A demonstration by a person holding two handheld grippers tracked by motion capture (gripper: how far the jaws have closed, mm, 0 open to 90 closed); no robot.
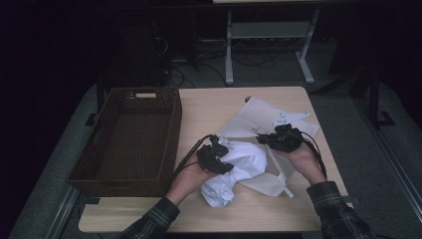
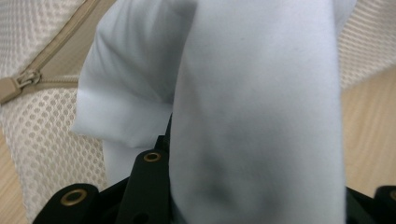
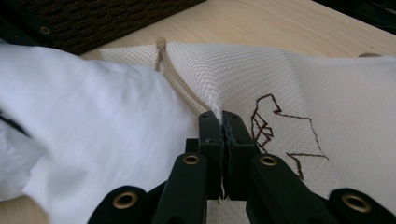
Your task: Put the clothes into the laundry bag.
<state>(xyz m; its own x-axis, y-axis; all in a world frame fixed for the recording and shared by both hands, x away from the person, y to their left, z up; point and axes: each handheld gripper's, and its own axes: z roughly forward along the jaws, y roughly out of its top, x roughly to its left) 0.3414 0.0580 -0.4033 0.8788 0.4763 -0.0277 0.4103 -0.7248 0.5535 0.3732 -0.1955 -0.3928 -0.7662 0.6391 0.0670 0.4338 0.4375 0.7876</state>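
The mesh laundry bag (image 3: 289,79) was pinched by the closed right gripper (image 3: 222,122), apparently to lift its mouth open, while the white garment (image 1: 239,162), gripped by the left gripper (image 1: 215,158), was held at that opening on the tabletop (image 1: 209,107).

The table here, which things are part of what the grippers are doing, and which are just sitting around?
In use:
white garment, gripped by left gripper
mesh laundry bag, pinched by right gripper

Lying about:
brown wicker basket, beside the left hand
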